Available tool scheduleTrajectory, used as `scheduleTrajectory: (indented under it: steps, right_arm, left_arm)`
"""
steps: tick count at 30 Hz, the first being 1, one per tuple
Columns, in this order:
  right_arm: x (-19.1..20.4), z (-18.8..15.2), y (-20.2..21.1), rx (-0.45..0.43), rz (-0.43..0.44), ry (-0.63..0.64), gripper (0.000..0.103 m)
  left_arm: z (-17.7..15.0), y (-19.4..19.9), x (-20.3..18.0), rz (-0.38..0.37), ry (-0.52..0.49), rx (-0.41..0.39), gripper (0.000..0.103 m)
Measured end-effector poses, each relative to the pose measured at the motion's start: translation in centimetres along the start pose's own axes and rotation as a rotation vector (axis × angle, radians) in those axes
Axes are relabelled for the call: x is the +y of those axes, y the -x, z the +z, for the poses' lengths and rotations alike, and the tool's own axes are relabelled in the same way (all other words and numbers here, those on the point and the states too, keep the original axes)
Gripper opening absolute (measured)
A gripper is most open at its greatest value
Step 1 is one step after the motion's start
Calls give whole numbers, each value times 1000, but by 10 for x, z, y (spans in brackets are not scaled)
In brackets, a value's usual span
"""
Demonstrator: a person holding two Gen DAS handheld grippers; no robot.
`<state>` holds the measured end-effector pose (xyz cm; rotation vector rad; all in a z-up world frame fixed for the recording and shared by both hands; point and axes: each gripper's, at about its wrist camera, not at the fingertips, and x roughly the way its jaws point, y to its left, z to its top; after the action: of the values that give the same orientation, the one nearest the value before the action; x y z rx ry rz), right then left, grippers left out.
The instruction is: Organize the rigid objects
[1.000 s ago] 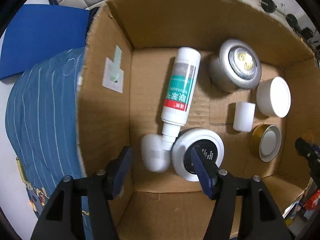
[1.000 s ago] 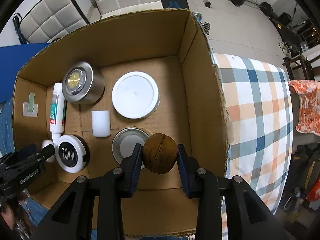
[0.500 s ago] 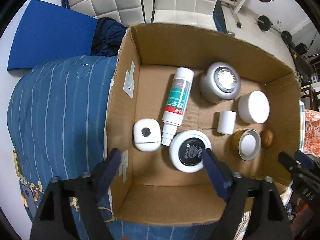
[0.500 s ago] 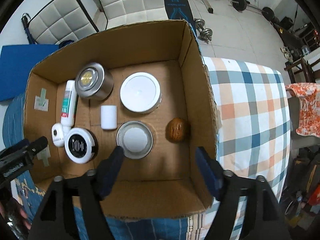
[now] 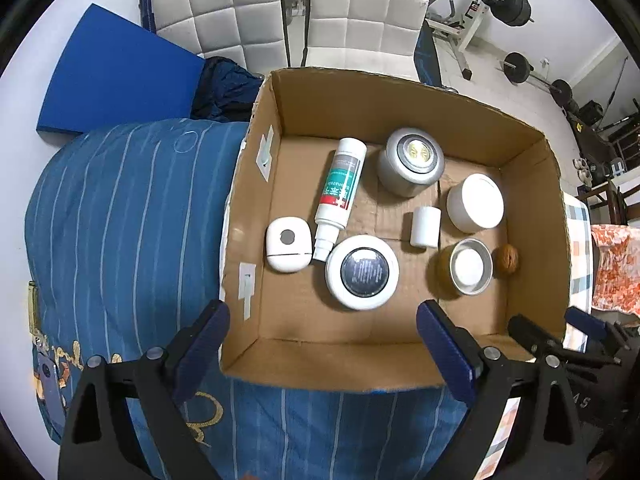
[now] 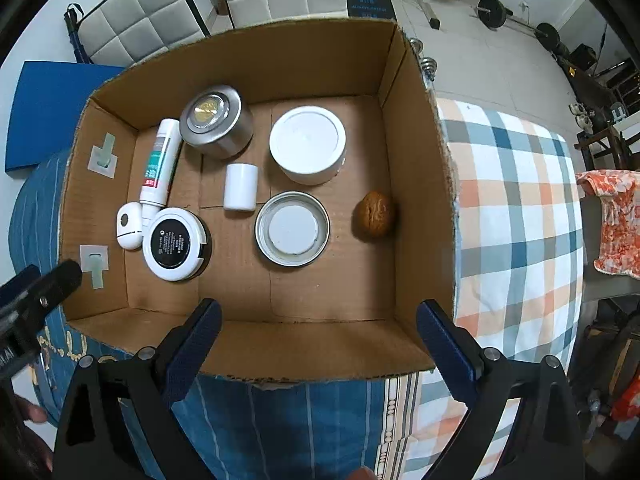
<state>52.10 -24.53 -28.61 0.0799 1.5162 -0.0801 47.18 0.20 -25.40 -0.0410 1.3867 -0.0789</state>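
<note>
Holding seven items including a walnut, the cardboard box sits under both just-opened, wide, empty claws.

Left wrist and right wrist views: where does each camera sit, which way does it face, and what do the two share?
Left wrist: on the left gripper, above the cardboard box, facing steeply down; its own open fingers show, and the right gripper at the right edge.
Right wrist: on the right gripper, looking straight down into the box; own open fingers, left gripper at the left edge.
Shared: the box, the walnut, the spray bottle.
</note>
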Motion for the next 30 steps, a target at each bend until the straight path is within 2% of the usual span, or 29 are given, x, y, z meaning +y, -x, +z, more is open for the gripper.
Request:
scheduleTrajectory:
  steps: [8,13,17,25,30]
  right_arm:
    - [3,-7,20,-36,1,8,100]
    - [-2,-19,41,-62,19,8,100]
    - [-8,-40,75,-106,54,9,99]
    - [-25,-110,167,-223,95,7,100]
    - [-36,-153,222,-300,105,7,102]
  left_arm:
    - [-11,17,-6,9,-11,-31,96]
    - [-20,41,-10,-13,-13,-66,96]
    - [-38,85,-20,-26,-35,-145,96]
    - [-98,184,-42,-11,-116,-303,96]
    - [-129,228,-44,-35,-99,-363,96]
